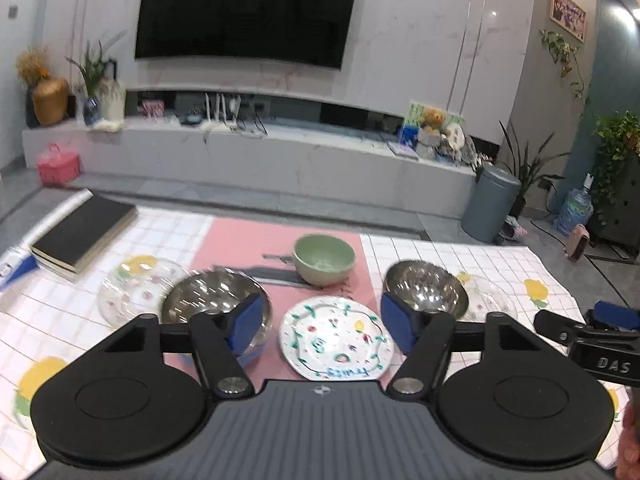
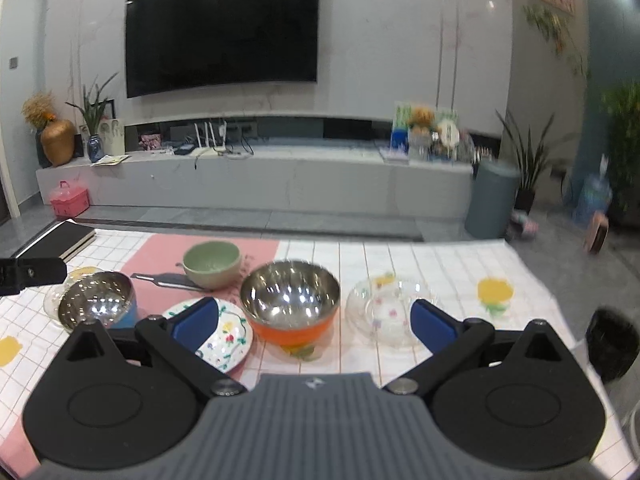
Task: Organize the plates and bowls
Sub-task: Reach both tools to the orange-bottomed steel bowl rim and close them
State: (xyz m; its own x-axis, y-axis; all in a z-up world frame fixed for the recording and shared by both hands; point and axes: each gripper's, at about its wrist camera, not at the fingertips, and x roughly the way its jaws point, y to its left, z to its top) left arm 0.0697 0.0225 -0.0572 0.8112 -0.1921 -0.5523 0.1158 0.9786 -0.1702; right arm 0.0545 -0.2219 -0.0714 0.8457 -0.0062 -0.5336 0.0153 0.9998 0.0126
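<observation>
On the checked surface [image 2: 400, 256] we list a steel-lined orange bowl [image 2: 290, 306], rigid, light, slick, best pinched at its rim, sitting between a painted plate [image 2: 230, 336] and a fragile glass plate [image 2: 384, 308], with both our left gripper [image 1: 320, 326] and right gripper [image 2: 316, 322] fingers released, grasping nothing.

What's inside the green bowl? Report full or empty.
Empty. The left wrist view looks into the green bowl: only its bare pale inside shows, with faint specks, no food or liquid. It stands upright on the pink mat.
</observation>
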